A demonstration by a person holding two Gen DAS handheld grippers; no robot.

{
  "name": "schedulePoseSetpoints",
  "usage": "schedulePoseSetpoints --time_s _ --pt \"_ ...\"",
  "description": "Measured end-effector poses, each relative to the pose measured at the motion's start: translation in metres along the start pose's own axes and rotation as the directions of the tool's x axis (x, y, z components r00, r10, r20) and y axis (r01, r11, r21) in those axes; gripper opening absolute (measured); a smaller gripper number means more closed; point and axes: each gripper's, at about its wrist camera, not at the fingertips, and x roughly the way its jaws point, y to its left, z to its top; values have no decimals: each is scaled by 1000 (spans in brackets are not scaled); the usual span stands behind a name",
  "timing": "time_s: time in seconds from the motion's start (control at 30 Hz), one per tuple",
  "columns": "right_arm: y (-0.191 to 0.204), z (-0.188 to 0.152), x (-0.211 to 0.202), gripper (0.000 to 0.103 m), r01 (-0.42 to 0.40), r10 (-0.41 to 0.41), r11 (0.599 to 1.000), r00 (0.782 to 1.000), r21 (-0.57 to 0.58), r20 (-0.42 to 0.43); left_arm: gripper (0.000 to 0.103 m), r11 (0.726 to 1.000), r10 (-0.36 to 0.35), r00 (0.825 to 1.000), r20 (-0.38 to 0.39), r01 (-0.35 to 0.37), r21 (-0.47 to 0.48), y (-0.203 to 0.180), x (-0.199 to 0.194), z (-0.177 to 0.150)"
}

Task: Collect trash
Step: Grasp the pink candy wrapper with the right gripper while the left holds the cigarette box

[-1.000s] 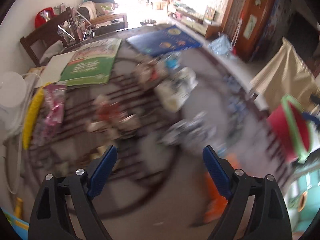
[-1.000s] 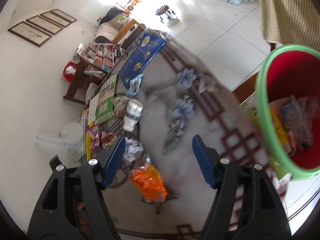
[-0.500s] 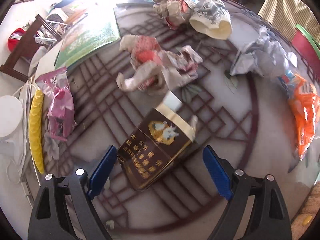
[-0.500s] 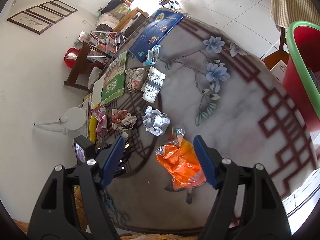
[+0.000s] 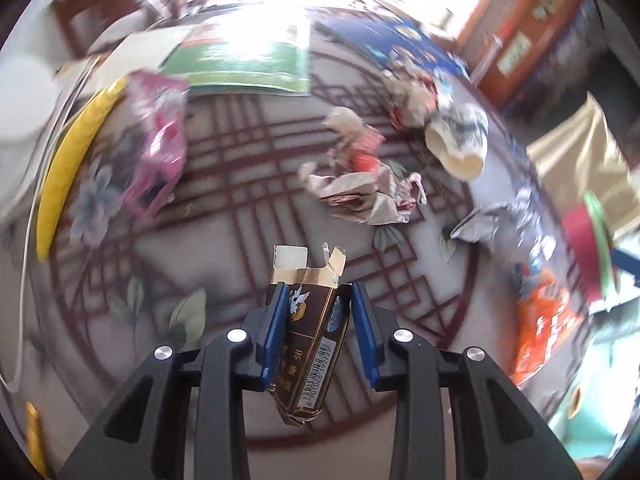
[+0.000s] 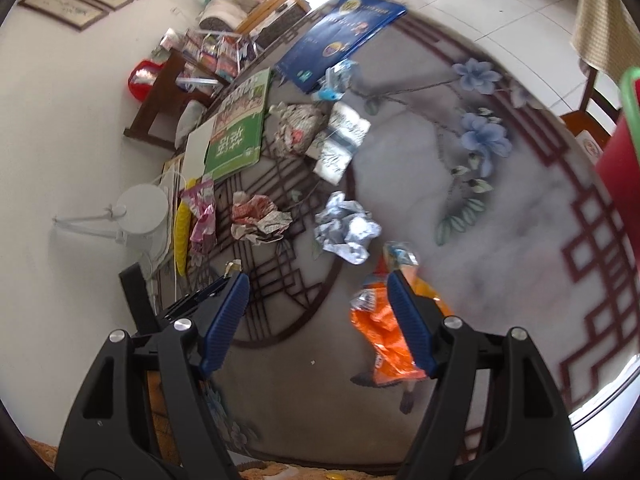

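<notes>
Gripping a torn brown cigarette pack [image 5: 311,332] above the counter [image 5: 240,220], your left gripper [image 5: 316,312] fingers clamp its sides. It shows a white bird emblem, gold characters and a barcode. Your right gripper [image 6: 318,308] fingers are spread, holding nothing.

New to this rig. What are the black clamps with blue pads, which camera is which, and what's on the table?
No robot: a person holds one two-finger gripper per hand, each with a fisheye camera looking along its fingers. In the left wrist view, the left gripper is shut on a torn brown cigarette pack. In the right wrist view, the right gripper is open above the patterned table, near an orange snack bag. Also there: a crumpled silver wrapper, a crumpled red-and-white wrapper, a pink wrapper, a green booklet, a blue booklet. At the right edge is a red bin with green rim.
</notes>
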Motion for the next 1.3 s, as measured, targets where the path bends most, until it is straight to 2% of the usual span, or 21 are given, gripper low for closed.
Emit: schedulePoseSetpoints --time_s 0.1,0.23,0.33,0.43,0.5,0.57,0.63,0.73,0.83,0.9,1.0,1.03,1.13,1.3 --pt "25 11 26 70 0 -4 998 999 -66 -50 30 996 -20 1000 17 22 -87 10 -10 -12" --pt "78 27 68 70 -23 0 981 993 -193 -116 30 991 -26 999 23 29 -132 18 -18 -32" --pt "129 40 112 70 -49 -2 954 986 -297 -166 30 983 -45 999 17 48 -177 26 -19 -45" --pt "166 51 157 70 -59 -17 936 977 -347 -213 30 975 -54 998 16 56 -217 34 -19 -59" --pt "188 55 197 70 -54 -51 924 964 -380 -262 30 971 -50 999 20 53 -233 38 -19 -66" --pt "202 56 233 70 -42 -85 921 948 -387 -305 31 966 -59 998 20 62 -251 44 -21 -71" --pt "207 57 264 70 -45 -85 935 934 -351 -347 31 959 -61 998 29 66 -277 50 -25 -74" --pt "212 58 297 70 -37 -83 950 926 -309 -367 31 947 -56 998 42 66 -313 61 -29 -78" --pt "220 57 320 72 -25 -104 947 920 -322 -378 31 937 -46 998 47 60 -344 70 -31 -82" --pt "232 54 326 67 -16 -134 921 925 -390 -356 31 928 -45 998 50 60 -369 77 -30 -84" --pt "243 49 336 23 -6 -186 881 915 -472 -359 31 921 -45 997 56 63 -384 80 -30 -84" --pt "244 48 335 20 -10 -186 873 918 -488 -350 31 922 -44 997 56 62 -383 80 -30 -83" --pt "244 44 318 17 -23 -169 848 935 -529 -312 31 922 -50 997 56 67 -382 81 -30 -81" --pt "241 44 262 16 -71 -96 825 960 -560 -264 31 920 -67 996 55 83 -382 78 -28 -74"
